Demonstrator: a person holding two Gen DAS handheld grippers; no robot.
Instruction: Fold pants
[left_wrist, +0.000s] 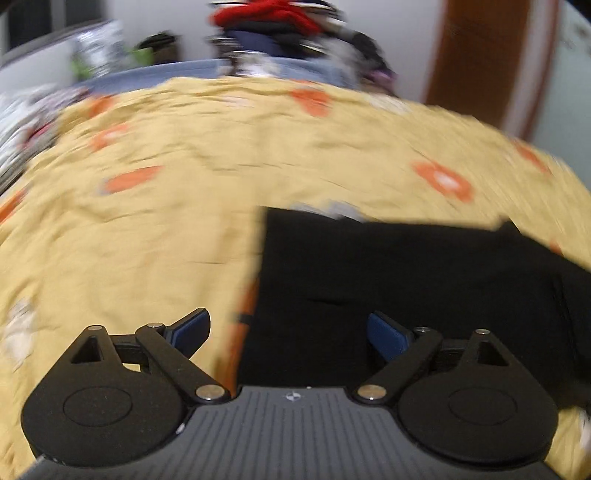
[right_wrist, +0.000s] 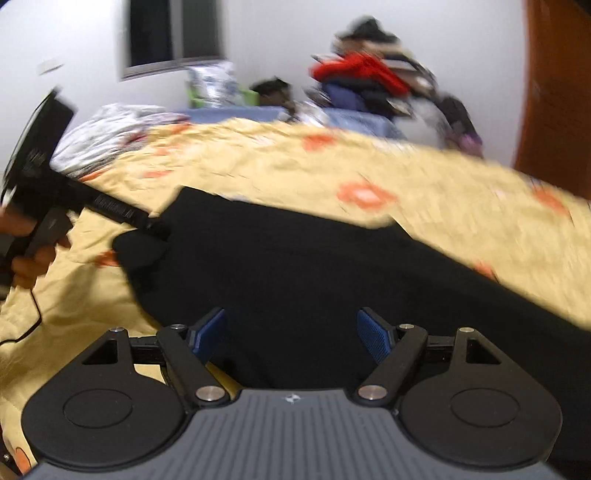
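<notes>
Left claw (left_wrist: 289, 334): jaws spread wide, nothing between the blue pads (left_wrist: 386, 338). It hangs over the left edge of the black pants (left_wrist: 406, 288); the right pad lies over the dark cloth, the left pad over the bed cover. Whether either pad touches the fabric cannot be told.

Right claw (right_wrist: 291, 334): jaws likewise wide apart, holding nothing. Both blue pads (right_wrist: 373, 338) sit over the pants (right_wrist: 295, 266), contact undetermined.

The pants lie flat on the bed, on a yellow cover (left_wrist: 147, 229) with orange patches. In the left wrist view the garment shows a straight left edge and a straight far edge, filling the lower right of the frame. In the right wrist view it runs as a broad dark band from the left-centre down to the lower right corner.

In the right wrist view, the left claw (right_wrist: 142, 245) appears at the left side of the pants, its black body reaching in at the garment's near-left edge. The person's left hand (right_wrist: 26, 254) grips its handle, and a thin black cable (right_wrist: 35, 314) trails on the cover below it.

Beyond the pants, the yellow cover (right_wrist: 277, 166) extends, wrinkled, to the far side of the bed. Past it lie a blue sheet (right_wrist: 354, 120), a white patterned bundle (right_wrist: 118, 129) at the left and a pile of clothes (right_wrist: 365, 77) with a red item on top, against a white wall (right_wrist: 277, 37). A brown door (left_wrist: 480, 51) stands at the right. Both views are motion-blurred.
</notes>
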